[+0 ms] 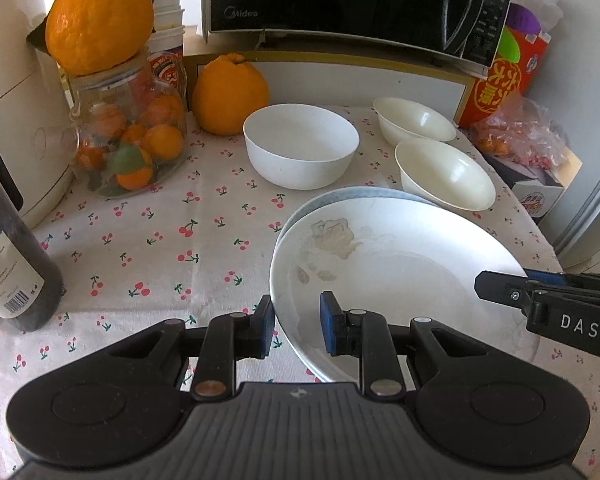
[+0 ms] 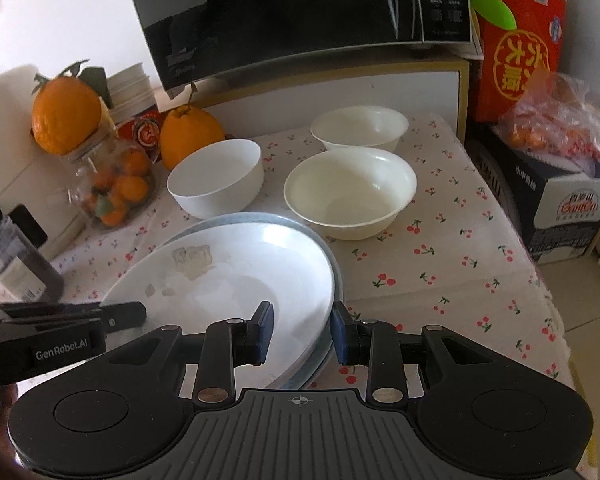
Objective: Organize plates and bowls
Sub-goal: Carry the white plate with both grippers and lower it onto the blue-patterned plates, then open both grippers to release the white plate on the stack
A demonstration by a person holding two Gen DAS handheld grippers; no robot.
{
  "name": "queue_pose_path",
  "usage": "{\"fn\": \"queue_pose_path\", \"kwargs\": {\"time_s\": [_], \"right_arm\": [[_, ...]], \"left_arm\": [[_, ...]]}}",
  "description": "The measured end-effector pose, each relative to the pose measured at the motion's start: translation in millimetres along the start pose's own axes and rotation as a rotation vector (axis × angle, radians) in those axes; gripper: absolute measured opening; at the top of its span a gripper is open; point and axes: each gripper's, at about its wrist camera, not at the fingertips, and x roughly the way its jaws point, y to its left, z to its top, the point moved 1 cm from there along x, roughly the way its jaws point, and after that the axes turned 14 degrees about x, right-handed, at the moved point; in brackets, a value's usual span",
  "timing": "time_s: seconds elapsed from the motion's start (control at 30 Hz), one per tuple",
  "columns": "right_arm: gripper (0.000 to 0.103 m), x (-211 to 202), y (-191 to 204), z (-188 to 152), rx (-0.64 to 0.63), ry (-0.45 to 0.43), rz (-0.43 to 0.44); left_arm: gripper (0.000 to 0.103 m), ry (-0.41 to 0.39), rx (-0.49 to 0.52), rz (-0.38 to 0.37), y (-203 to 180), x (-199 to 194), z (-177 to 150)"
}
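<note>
A big white plate (image 1: 400, 256) sits on top of a second plate with a blue rim (image 2: 332, 264), and both are on a table with a cherry cloth (image 1: 160, 240). The left gripper (image 1: 298, 328) has the near left edge of the plates between its two blue pads. One pad is on the outside of the rim and the other is over the inside. There looks to be a small gap at the inner pad, so it is hard to tell if it is really squeezing the plate. The right gripper (image 2: 302, 334) has the near right edge of the plates between its pads in the same way, one pad inside and one outside, and it is hard to tell if it is pinching too. Each gripper shows up at the side of the other one's view, on the far side of the plates. Behind the plates are three bowls. A white bowl (image 1: 300, 146) is near a big orange (image 1: 230, 96). Two cream bowls (image 2: 350, 192) (image 2: 360, 126) sit side by side, one just behind the other, to the right of the white bowl. None of the bowls touch the plates.
</note>
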Motion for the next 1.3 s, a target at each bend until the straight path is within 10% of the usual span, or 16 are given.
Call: {"fn": "queue_pose_path", "kwargs": {"time_s": [0.7, 0.87, 1.3], "right_arm": [[0.033, 5, 1, 4, -0.017, 0.023, -0.035], [0.05, 0, -4, 8, 0.037, 0.038, -0.005], [0.086, -12, -13, 33, 0.189, 0.01, 0.059]], "left_arm": [[0.025, 0.015, 0.038, 0.025, -7, 4, 0], [0.034, 0.026, -0.019, -0.017, -3, 3, -1], [0.095, 0.006, -0.144, -0.002, 7, -9, 5]]}}
